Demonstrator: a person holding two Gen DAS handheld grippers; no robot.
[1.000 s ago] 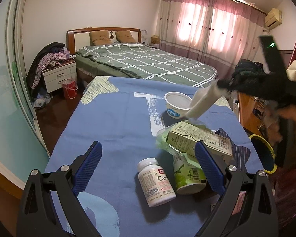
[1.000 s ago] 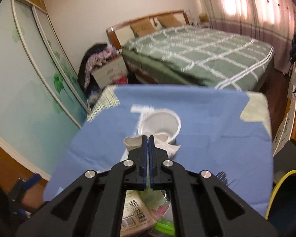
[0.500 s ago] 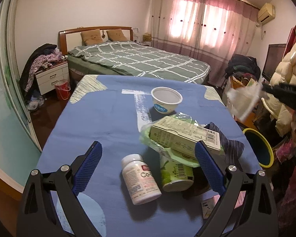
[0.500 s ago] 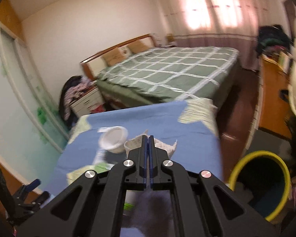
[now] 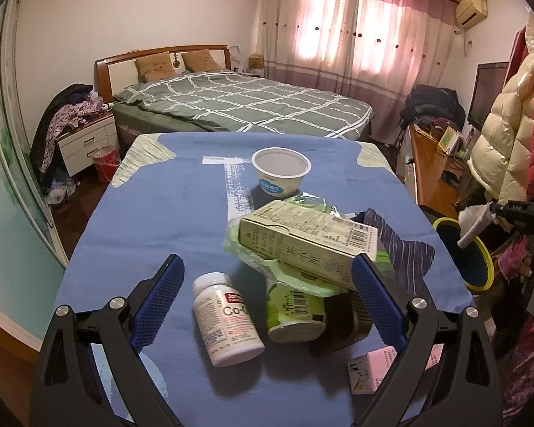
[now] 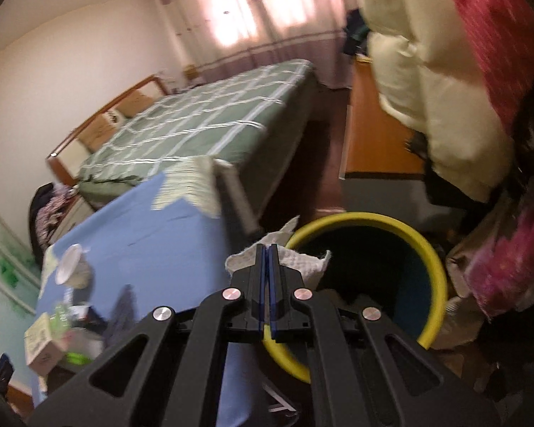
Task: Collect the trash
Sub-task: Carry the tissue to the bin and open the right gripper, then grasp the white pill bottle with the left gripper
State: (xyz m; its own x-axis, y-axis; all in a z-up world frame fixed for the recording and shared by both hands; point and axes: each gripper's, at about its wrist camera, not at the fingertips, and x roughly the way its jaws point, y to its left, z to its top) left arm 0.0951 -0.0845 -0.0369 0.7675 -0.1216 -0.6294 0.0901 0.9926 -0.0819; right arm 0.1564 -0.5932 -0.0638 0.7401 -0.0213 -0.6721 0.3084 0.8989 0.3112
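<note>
Over the yellow-rimmed bin (image 6: pixel 432 249), just off the table (image 6: pixel 131 227) edge: right gripper (image 6: pixel 267 249) pinching a crumpled white tissue (image 6: pixel 302 259), jaws pressed together on it. Looking light, limp, easily torn; best taken by a bunched fold. Left gripper (image 5: pixel 267 295) hovering spread wide over bottle (image 5: pixel 224 316) and carton (image 5: pixel 302 238), gripping nothing.

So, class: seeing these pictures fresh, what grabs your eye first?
The right gripper, jaws shut on a white tissue, above the yellow-rimmed bin beside the table. Then the heap on the blue cloth: a carton over a green cup, with a pill bottle alongside.
</note>
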